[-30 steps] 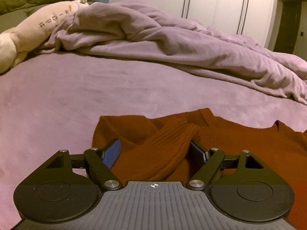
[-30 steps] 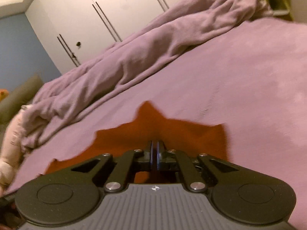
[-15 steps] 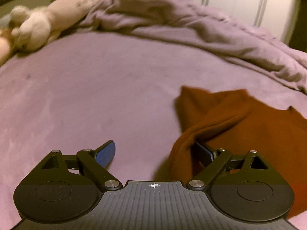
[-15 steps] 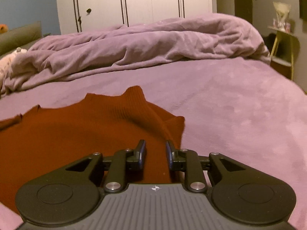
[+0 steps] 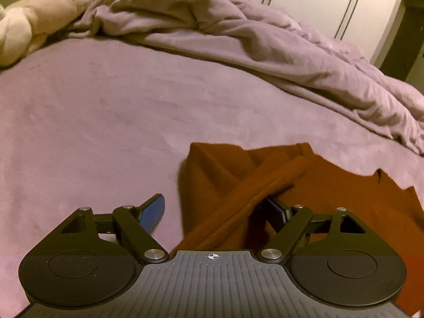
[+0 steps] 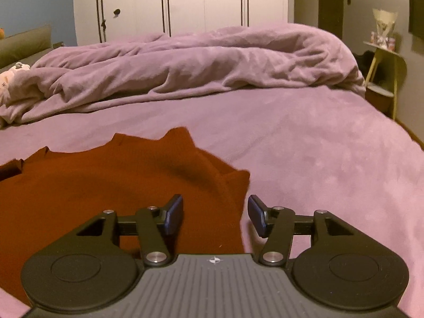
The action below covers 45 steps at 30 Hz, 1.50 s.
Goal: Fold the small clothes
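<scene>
Half a second back the right gripper (image 6: 215,213) had its fingers only a narrow gap apart over the rust-red sweater (image 6: 106,180); now they stand wide, and the left gripper (image 5: 216,210) has swung so that the garment sits more centrally in its view.

On the right wrist view, the sweater lies flat on the mauve bedspread (image 6: 318,145), spreading from the middle of the frame out to the left edge. Its right-hand edge runs down between the two blue-padded fingers: the left finger hangs over the cloth, the right one over bare bedspread just beside that edge. Nothing is pinched between them.

On the left wrist view, the fingers are also spread wide. A ribbed sleeve (image 5: 238,201) crosses diagonally from the body of the sweater (image 5: 344,185) down toward the gripper's base, passing through the gap between the fingers. The right finger is partly tucked under this sleeve, in its shadow; the left finger sits apart from the cloth, over bedspread (image 5: 106,119). Whether the sleeve rests on the right pad cannot be told.

Beyond the sweater a rumpled duvet (image 6: 198,63) is heaped along the far side of the bed, before white wardrobe doors (image 6: 185,2). A pale plush toy (image 5: 31,18) lies at the far left.
</scene>
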Each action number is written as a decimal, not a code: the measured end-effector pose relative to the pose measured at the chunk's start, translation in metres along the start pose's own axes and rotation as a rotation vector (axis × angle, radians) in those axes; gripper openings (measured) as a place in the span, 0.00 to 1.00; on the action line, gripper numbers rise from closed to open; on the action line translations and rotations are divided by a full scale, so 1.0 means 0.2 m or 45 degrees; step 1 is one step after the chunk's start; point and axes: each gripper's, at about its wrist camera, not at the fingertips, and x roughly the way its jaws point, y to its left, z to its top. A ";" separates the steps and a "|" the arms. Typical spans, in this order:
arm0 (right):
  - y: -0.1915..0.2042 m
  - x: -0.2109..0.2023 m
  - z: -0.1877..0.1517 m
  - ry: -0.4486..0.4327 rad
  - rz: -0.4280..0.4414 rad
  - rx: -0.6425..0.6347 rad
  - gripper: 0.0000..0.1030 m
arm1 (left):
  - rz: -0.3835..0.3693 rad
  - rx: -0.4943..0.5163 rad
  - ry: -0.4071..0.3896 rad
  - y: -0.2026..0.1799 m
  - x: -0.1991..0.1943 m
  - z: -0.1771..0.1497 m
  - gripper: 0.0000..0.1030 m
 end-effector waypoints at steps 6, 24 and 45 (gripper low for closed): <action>0.04 0.12 0.11 0.024 0.074 -0.056 0.43 | 0.035 0.037 -0.008 -0.03 0.02 0.02 0.75; 0.17 0.28 0.17 0.104 -0.172 -0.289 0.10 | 0.050 -0.054 -0.029 0.11 -0.01 0.06 0.77; 0.57 -0.14 -0.09 0.059 0.225 -0.156 0.20 | -0.420 -0.248 0.199 0.26 -0.16 -0.24 0.83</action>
